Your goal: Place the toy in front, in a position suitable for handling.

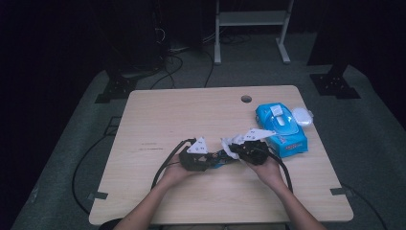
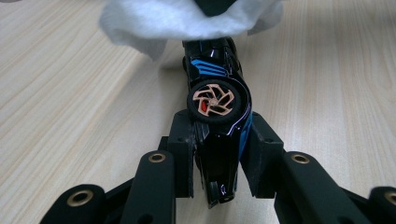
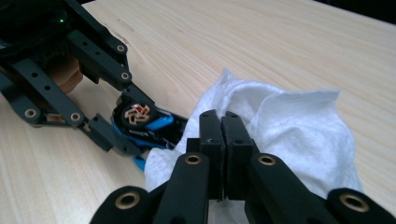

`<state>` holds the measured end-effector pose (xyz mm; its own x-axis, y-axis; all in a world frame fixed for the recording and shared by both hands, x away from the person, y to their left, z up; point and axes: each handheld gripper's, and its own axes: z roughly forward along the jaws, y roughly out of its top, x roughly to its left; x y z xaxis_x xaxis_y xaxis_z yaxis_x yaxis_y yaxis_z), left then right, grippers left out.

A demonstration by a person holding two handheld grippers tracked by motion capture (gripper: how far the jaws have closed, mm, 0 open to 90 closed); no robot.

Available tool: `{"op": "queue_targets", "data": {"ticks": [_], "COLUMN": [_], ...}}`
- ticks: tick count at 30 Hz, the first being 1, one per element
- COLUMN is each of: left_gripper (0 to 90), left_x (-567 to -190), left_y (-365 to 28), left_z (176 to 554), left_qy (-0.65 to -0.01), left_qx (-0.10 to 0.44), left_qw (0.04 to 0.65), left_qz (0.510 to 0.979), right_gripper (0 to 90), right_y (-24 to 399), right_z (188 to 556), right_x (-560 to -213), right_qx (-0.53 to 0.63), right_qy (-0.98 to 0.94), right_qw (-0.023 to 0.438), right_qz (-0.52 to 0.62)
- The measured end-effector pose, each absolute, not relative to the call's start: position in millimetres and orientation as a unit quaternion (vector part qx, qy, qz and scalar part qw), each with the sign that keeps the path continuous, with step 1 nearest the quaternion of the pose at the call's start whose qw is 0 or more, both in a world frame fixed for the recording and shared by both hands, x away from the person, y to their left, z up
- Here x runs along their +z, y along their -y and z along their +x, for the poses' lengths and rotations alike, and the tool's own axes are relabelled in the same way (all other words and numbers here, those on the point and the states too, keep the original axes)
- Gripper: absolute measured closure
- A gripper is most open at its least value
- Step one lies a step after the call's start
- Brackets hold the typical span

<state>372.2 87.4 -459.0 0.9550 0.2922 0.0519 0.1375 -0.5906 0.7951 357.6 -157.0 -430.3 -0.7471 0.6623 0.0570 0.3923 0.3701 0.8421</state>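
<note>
Toy car (image 2: 217, 100), black and blue, clamped sideways in left gripper (image 2: 219, 140) just above table (image 1: 191, 110); white wipe (image 3: 280, 116) pinched in shut right gripper (image 3: 223, 135), touching car's far end (wiping underway, judging so). Front hidden under wipe; wipes pack (image 1: 282, 127) label unreadable.

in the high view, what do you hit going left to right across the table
left gripper → toy car → white wipe → right gripper → blue wipes pack → white lid
</note>
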Motion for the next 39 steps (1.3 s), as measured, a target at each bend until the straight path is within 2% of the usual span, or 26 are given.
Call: {"op": "queue_targets", "data": {"ticks": [3,8,12,16,23,26,30,31,34,36,39], "left_gripper": [67.5,67.6,67.6,67.5,66.6,67.5,68.1,68.2,68.2,68.3,68.3], "left_x": [-458.5,-456.1,-454.0,-457.4,-453.8,-453.9,-454.5,-454.6,-454.4,-454.0,-454.3], "left_y": [-86.2,-92.1,-99.9,-104.8,-107.9,-106.7,-104.8,-104.9,-109.4,-110.8,-112.9], "left_z": [373.3,374.5,380.5,385.8,384.8,384.8,385.0,385.0,386.1,386.6,388.5], "left_qy": [-0.124,-0.123,-0.124,-0.135,-0.142,-0.136,-0.137,-0.136,-0.136,-0.134,-0.136], "left_qx": [0.088,0.100,0.094,0.089,0.110,0.109,0.109,0.109,0.114,0.116,0.119], "left_qw": [0.434,0.426,0.429,0.433,0.429,0.428,0.431,0.431,0.429,0.426,0.427], "left_qz": [0.888,0.891,0.890,0.887,0.885,0.887,0.885,0.885,0.886,0.887,0.886], "right_gripper": [87.9,87.8,87.8,87.7,87.7,87.9,87.9,87.9,87.7,87.7,87.8], "right_y": [142.1,114.5,135.4,160.2,163.0,156.8,136.1,124.8,109.4,111.0,130.7], "right_z": [354.8,355.0,368.0,378.7,373.7,368.5,366.1,366.4,367.8,372.1,378.0], "right_x": [-431.2,-429.2,-426.7,-428.3,-430.9,-428.3,-430.2,-430.8,-429.9,-429.2,-427.8], "right_qx": [0.471,0.472,0.445,0.451,0.459,0.447,0.456,0.472,0.475,0.471,0.452], "right_qy": [-0.817,-0.829,-0.829,-0.812,-0.808,-0.813,-0.822,-0.819,-0.822,-0.824,-0.824], "right_qw": [0.119,0.114,0.165,0.155,0.158,0.169,0.138,0.118,0.119,0.114,0.139], "right_qz": [0.309,0.277,0.295,0.337,0.335,0.333,0.312,0.304,0.291,0.294,0.313]}}
